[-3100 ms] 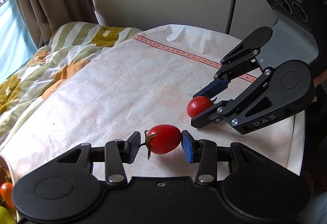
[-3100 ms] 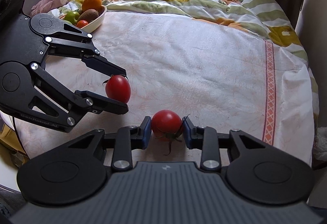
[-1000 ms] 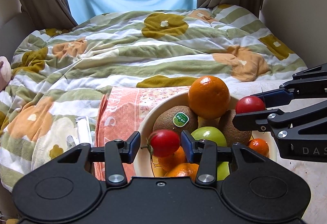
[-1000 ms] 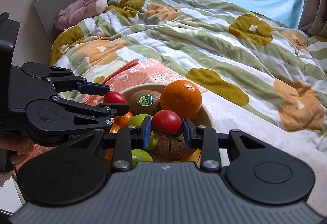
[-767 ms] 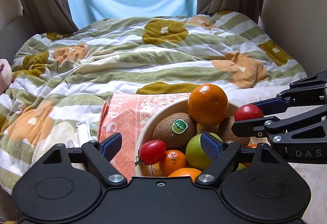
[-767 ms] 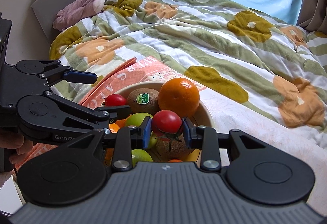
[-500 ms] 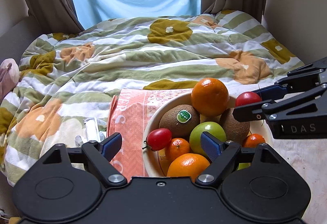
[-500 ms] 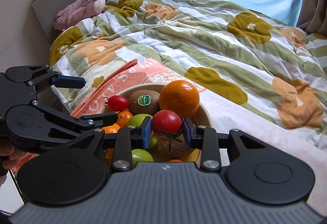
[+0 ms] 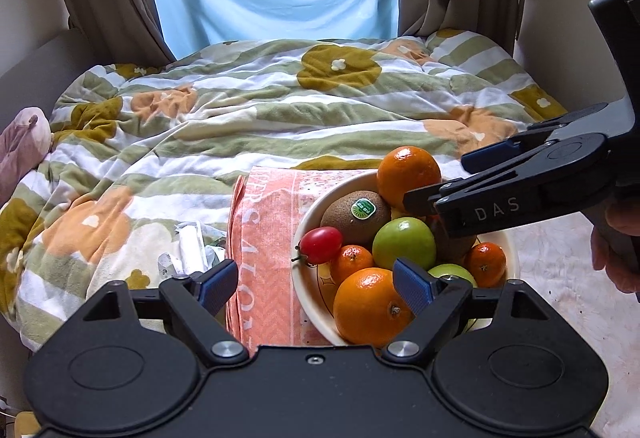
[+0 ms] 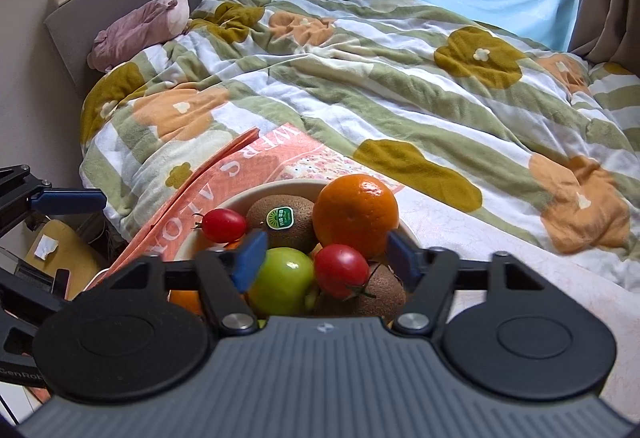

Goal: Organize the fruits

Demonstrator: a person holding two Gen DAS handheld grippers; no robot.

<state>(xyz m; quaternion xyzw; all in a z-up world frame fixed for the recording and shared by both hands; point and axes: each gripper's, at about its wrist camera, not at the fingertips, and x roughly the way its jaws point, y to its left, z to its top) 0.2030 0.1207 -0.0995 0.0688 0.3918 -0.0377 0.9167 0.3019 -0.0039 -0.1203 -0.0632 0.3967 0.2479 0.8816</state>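
Observation:
A cream fruit bowl [image 9: 306,270] holds oranges, kiwis, green apples and small mandarins. One red tomato [image 9: 321,245] lies at the bowl's left edge; it also shows in the right wrist view [image 10: 223,225]. A second red tomato [image 10: 341,270] rests on a kiwi and a green apple [image 10: 280,280]. My left gripper [image 9: 316,284] is open and empty, just in front of the bowl. My right gripper [image 10: 326,256] is open over the bowl, its pads apart on either side of the second tomato. In the left wrist view the right gripper [image 9: 448,178] hides that tomato.
The bowl stands on an orange patterned cloth [image 9: 264,238] at the edge of a white-covered table [image 9: 560,278]. A bed with a green, orange and white flowered quilt [image 9: 280,110] lies behind. A pink soft toy [image 10: 136,26] lies by the headboard. Curtains hang at the window.
My right gripper has opened and let its tomato down onto the fruit in the bowl. My left gripper, which released its tomato earlier, has drawn back a little and stays open.

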